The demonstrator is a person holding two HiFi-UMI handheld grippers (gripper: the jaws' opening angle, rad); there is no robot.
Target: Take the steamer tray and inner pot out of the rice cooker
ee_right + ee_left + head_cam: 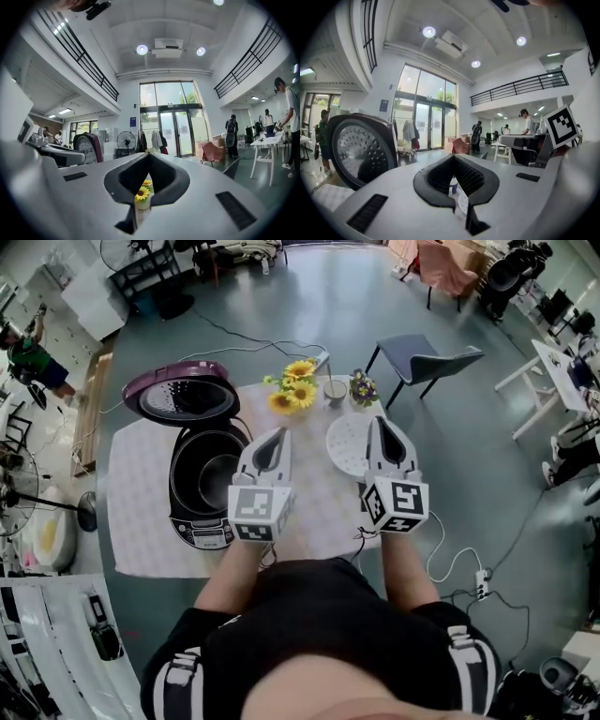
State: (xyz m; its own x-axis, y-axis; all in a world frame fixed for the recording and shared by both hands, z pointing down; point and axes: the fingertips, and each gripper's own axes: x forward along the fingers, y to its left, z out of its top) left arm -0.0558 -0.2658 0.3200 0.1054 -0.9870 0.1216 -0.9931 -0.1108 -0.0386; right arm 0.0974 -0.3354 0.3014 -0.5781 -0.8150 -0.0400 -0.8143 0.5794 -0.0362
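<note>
A: So, what is showing closest to the bottom edge?

B: A person in a black top (319,634) is holding both tools up at mid-frame. The white plastic left gripper (278,432) is clenched with nothing in it. The white plastic right gripper (380,420) is doing likewise, its jaws pressing together on empty air.

A: And beyond them?

B: A pale patterned tablecloth (141,493) is lying spread below them. Left of centre, the black rice cooker (202,521) is standing with its purple domed lid (183,395) gaping open toward the upper left. The dark round inner pot (202,474) is sitting in the cooker's body. The white perforated round steamer tray (342,442) is lying flat on the cloth right of centre, partly behind the right gripper.

A: Farther up?

B: Yellow sunflowers (295,385), a pale cup (335,390) and a small flowerpot (363,388) are standing along the cloth's far edge. A grey chair (427,360) is standing beyond, on the floor.
</note>
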